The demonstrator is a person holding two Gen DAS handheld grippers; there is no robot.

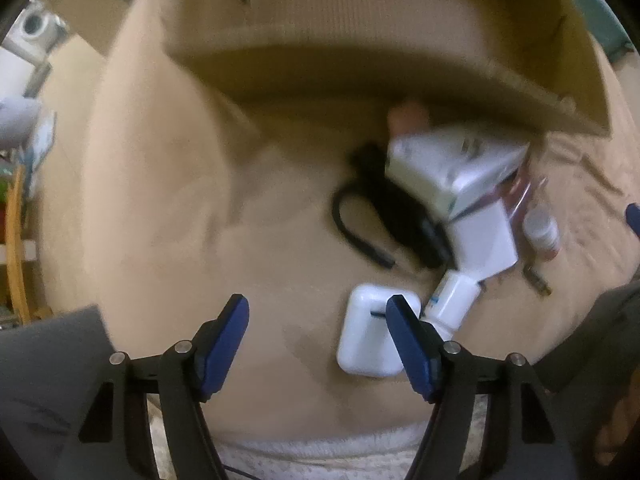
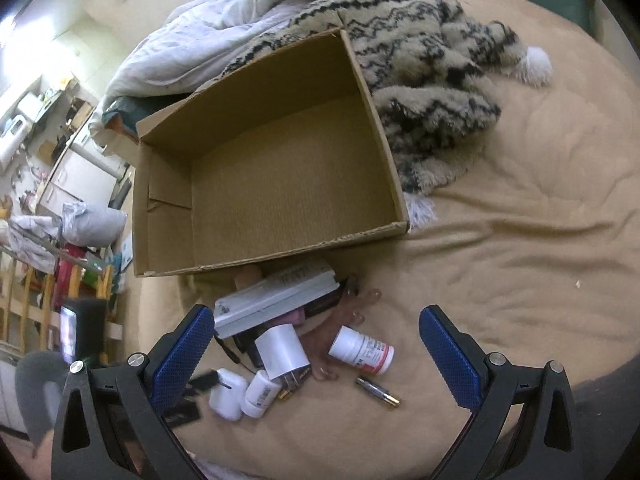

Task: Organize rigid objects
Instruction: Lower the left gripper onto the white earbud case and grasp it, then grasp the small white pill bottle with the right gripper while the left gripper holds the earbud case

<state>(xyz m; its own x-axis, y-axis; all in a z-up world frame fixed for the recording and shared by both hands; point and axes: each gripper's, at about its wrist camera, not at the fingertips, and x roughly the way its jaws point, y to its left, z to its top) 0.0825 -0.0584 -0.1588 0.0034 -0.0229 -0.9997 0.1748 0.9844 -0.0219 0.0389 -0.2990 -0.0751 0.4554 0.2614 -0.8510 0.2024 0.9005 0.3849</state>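
Still unheld, white earbud case (image 1: 368,332) beside, not between, parted left gripper (image 1: 318,312) pads; recentre over case before closing; right gripper (image 2: 316,328) wide, empty.

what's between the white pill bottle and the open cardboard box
In the right wrist view, the pill bottle is separated from the cardboard box by a long white flat box lying on a small pile; a doll-like figure's limbs poke out beneath it.

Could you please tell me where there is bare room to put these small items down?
The cardboard box is bare inside. The tan blanket is free right of the pill bottle and battery. It is crowded below the box's near wall, around the white charger and earbud case.
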